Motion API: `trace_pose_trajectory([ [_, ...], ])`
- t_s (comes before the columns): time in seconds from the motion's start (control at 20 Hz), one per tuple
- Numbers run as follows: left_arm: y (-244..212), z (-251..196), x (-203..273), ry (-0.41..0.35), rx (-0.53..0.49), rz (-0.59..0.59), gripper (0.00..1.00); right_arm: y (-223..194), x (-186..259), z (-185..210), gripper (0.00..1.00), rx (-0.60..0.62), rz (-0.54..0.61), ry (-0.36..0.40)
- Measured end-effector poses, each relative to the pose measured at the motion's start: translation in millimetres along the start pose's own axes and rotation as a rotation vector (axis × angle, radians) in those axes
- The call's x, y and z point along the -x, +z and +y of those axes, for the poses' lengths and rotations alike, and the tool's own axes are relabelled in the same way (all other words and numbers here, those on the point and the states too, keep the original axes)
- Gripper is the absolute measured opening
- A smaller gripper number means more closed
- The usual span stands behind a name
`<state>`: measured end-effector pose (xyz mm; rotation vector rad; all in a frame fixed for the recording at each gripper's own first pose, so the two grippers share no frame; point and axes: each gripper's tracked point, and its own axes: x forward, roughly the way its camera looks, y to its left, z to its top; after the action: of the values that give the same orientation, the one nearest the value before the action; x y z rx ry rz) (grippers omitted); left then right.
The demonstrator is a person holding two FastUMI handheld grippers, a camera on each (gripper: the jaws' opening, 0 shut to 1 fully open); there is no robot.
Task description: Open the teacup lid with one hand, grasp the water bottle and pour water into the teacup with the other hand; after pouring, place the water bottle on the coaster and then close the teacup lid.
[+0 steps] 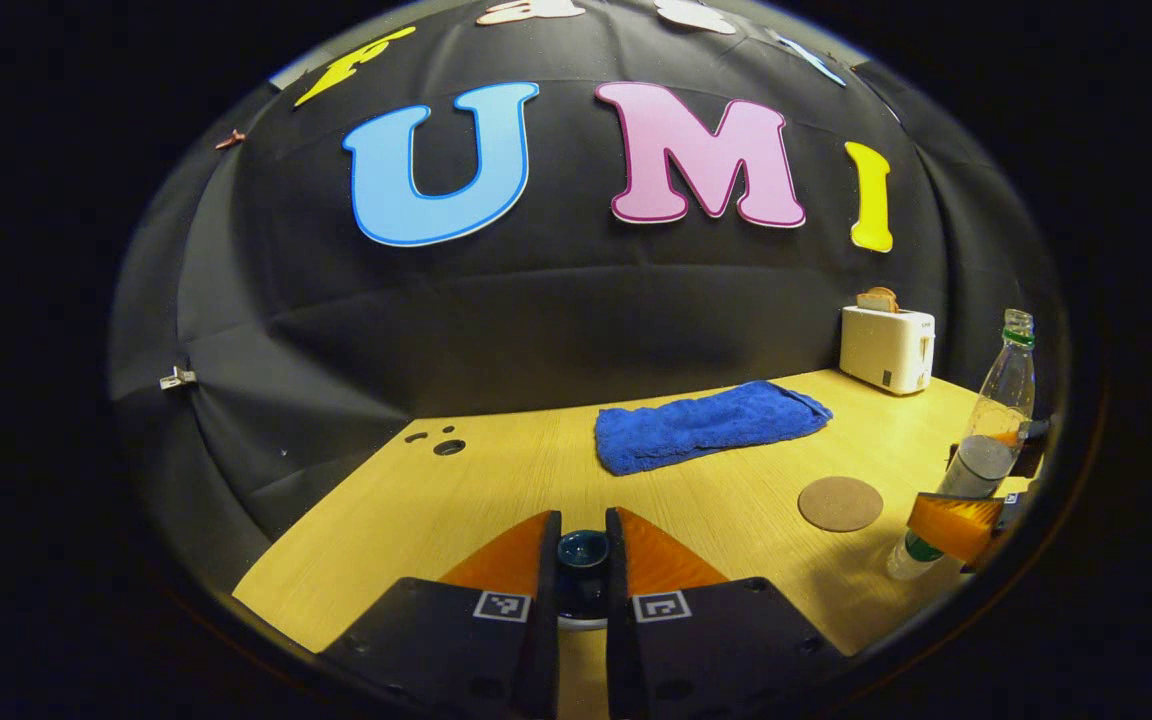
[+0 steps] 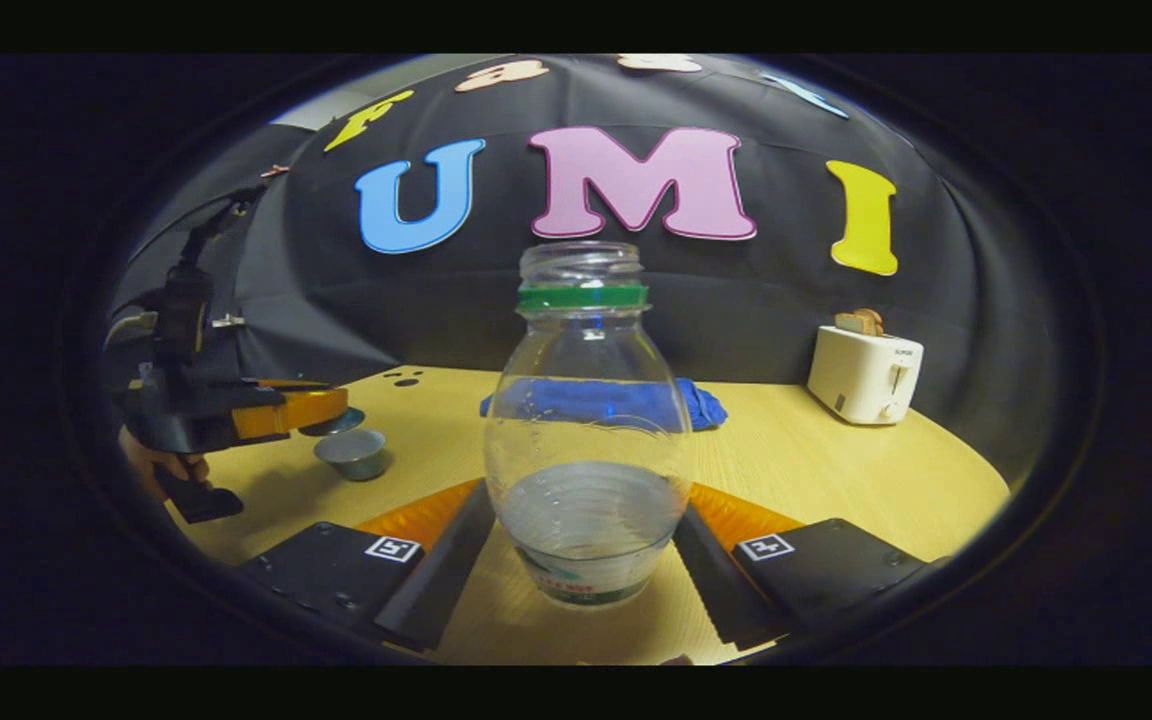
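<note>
My left gripper (image 1: 582, 545) is shut on the knob of the dark teal teacup lid (image 1: 582, 552). In the right gripper view that gripper (image 2: 336, 408) holds the lid (image 2: 341, 420) just above and behind the open grey-green teacup (image 2: 354, 452), with a hand (image 2: 161, 465) gripping its handle. My right gripper (image 2: 586, 525) is shut on the clear water bottle (image 2: 586, 430), one finger on each side. The bottle has no cap, a green neck ring and water in its lower part. In the left gripper view the bottle (image 1: 998, 410) leans at the far right in the right gripper (image 1: 966, 515), beside the round cork coaster (image 1: 840, 503).
A folded blue towel (image 1: 706, 425) lies at the back of the wooden table (image 1: 496, 500). A white toaster (image 1: 886, 348) with bread in it stands in the back right corner. Small holes (image 1: 448, 446) mark the table's far left, near the booth wall.
</note>
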<state>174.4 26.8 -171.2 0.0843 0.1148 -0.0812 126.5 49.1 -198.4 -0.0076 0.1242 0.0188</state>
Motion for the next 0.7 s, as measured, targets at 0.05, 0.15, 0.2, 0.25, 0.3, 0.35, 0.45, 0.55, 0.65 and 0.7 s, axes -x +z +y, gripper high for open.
trace_pose_trajectory([
  [0.05,1.0,0.9,2.7,0.002,0.003,0.0,0.23,0.4,-2.5,-2.3,0.99,-0.002,-0.004,-0.014],
  [0.15,-1.0,3.2,7.4,0.007,0.012,0.008,0.23,1.3,-6.3,-2.8,0.82,-0.007,-0.009,-0.024],
  [0.2,-2.9,5.3,10.3,0.012,0.02,0.012,0.23,1.1,-6.4,-2.4,0.8,-0.001,-0.004,-0.024],
  [0.25,-2.7,7.7,13.0,0.018,0.029,0.014,0.23,0.7,-6.3,-1.1,0.8,0.005,-0.003,-0.019],
  [0.3,-3.7,10.2,16.0,0.024,0.04,0.014,0.23,0.5,-5.5,0.1,0.8,0.012,0.009,-0.015],
  [0.35,-4.2,13.2,18.9,0.034,0.05,0.013,0.23,-0.2,-5.4,2.4,0.78,0.007,0.02,-0.002],
  [0.45,-5.2,20.5,25.7,0.055,0.073,0.012,0.23,-0.7,-5.9,10.0,0.75,0.027,0.047,0.027],
  [0.55,-7.4,29.0,32.8,0.073,0.095,0.013,0.23,7.3,-8.1,12.3,0.73,0.095,0.044,0.042],
  [0.65,-8.3,38.3,40.8,0.091,0.107,0.012,0.23,18.7,-12.5,11.6,0.73,0.189,0.024,0.044],
  [0.7,-8.9,43.9,45.2,0.101,0.109,0.011,0.23,24.6,-16.1,11.0,0.73,0.241,0.017,0.045],
])
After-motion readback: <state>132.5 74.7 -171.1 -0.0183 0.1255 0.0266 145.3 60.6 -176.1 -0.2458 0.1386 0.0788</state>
